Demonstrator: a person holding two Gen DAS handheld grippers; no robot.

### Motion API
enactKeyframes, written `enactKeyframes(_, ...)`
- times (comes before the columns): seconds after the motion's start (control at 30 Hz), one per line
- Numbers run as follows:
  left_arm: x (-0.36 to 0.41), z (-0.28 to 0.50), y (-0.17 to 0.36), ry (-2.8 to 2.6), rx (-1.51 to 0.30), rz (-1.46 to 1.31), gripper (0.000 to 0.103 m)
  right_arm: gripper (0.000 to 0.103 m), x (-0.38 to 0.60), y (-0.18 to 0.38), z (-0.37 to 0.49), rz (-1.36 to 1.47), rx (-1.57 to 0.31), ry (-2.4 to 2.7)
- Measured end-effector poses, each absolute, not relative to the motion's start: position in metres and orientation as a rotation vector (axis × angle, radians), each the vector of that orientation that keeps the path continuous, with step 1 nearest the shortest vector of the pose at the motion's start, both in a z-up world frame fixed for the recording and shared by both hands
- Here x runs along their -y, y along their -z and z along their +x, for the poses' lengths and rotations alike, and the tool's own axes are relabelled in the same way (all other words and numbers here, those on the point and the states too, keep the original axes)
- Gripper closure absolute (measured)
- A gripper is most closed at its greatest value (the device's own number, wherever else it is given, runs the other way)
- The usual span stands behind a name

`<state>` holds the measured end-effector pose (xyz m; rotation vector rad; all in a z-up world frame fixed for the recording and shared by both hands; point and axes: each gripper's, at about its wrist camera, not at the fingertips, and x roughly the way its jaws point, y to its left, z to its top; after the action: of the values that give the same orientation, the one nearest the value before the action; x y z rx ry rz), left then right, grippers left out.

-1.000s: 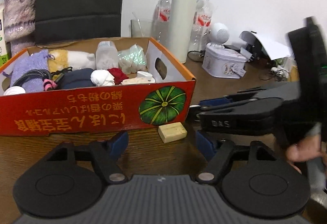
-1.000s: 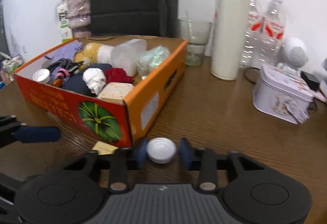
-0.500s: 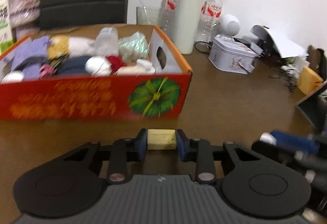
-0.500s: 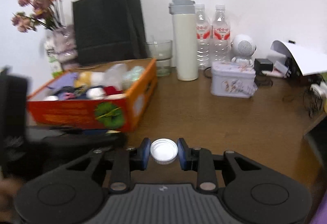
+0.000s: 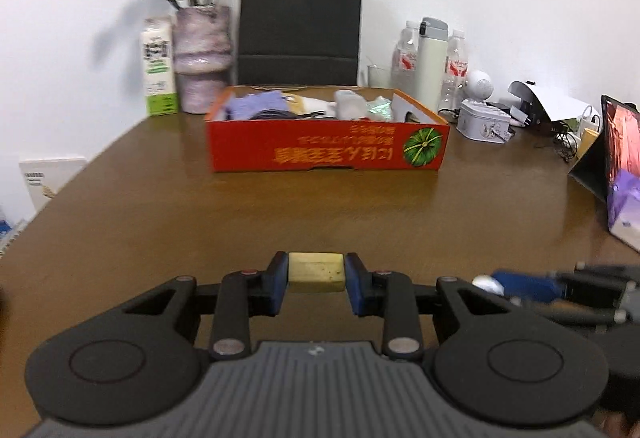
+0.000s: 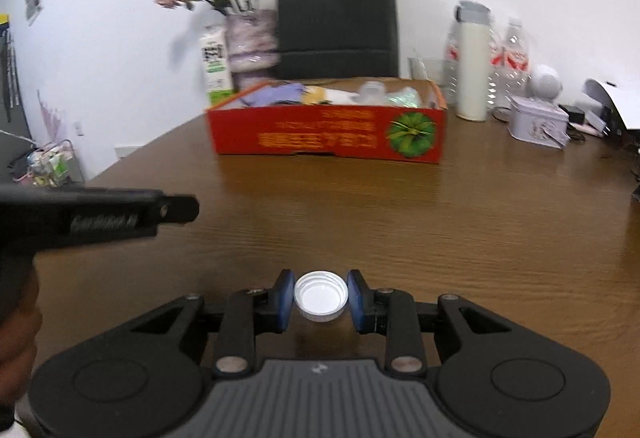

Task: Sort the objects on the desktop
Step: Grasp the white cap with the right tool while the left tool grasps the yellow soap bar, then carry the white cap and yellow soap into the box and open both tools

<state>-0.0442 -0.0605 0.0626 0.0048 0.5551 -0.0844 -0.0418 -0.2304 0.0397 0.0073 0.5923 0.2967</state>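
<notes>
The left gripper [image 5: 316,280] was clamped on one yellowish block [image 5: 316,272], low centre of frame. The right gripper [image 6: 320,298] gripped one white bottle cap [image 6: 321,296], likewise low centre. One red box [image 5: 326,148] stood mid-frame, well apart. Both grips should be kept level and firm until each item sits over its destination.

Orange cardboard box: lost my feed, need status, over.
Left gripper shut on pale yellow rectangular block. Right gripper shut on white plastic bottle cap. Orange cardboard box ahead, brown wooden table between clear.
</notes>
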Motion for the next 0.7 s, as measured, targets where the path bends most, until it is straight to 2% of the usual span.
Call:
enactKeyframes(0.27, 0.031, -0.106, -0.061, 0.11, -0.503, -0.024, 0.072, 0.076, 0.197, -0.049, -0.109, -0.026, -0.519, -0.252)
enactKeyframes(0.5, 0.024, -0.111, -0.069, 0.109, -0.447, -0.045, 0.072, 0.076, 0.195, -0.073, -0.121, -0.022, -0.411, -0.216)
enactKeyframes(0.7, 0.02, -0.099, -0.071, 0.11, -0.458, -0.059, 0.072, 0.076, 0.206, -0.074, -0.105, 0.004, -0.415, -0.207)
